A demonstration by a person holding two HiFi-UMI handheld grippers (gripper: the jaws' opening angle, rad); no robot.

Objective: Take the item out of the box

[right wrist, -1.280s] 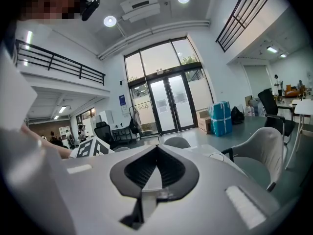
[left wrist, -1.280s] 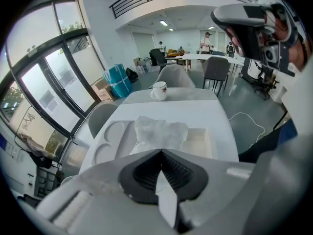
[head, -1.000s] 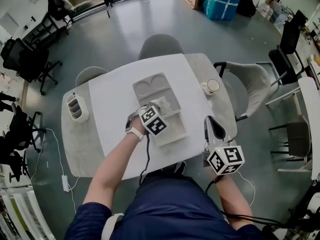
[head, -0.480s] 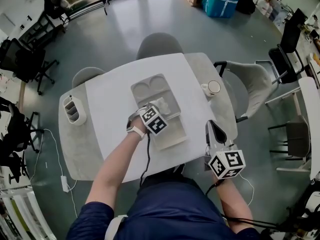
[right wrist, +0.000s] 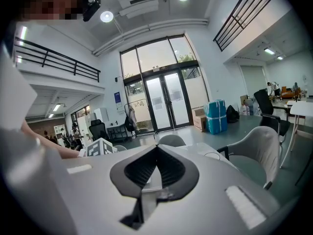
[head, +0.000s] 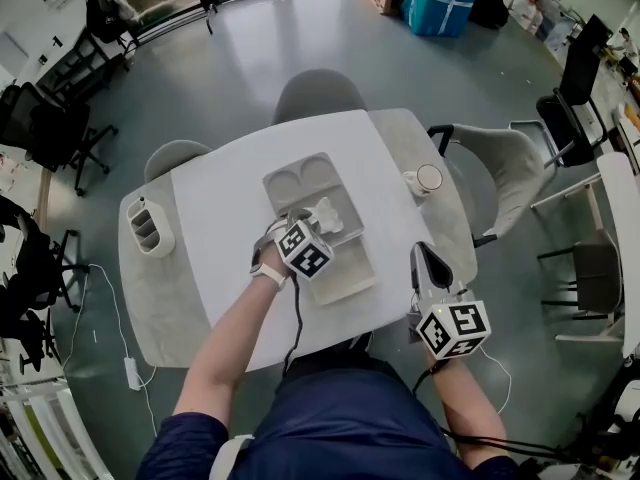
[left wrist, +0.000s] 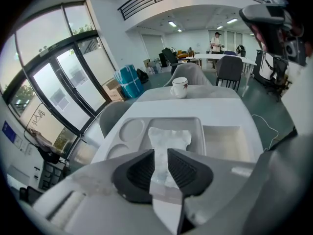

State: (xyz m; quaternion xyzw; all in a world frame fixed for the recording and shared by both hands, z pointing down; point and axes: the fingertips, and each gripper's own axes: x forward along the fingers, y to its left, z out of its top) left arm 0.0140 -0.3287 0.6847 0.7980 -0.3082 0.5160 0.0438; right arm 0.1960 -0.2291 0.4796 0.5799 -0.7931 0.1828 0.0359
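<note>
Left gripper (left wrist: 161, 159): jaws pinching the clear packet (left wrist: 169, 138), which is lying in the middle compartment of the box (head: 350, 274), seemingly ready for lifting out. Right gripper (right wrist: 157, 151): jaws pressed together, empty, hanging off the table (head: 222, 208) edge, probably to leave room.

"How many things rest on the white tabletop (head: 225, 218)?"
"Four: one grey moulded compartment tray (head: 350, 263), one crumpled clear plastic packet (head: 327, 214), one white ceramic mug (head: 428, 176), one white divided holder (head: 150, 226)."
"And grey padded chairs (head: 318, 93)?"
"Three stand around it."
</note>
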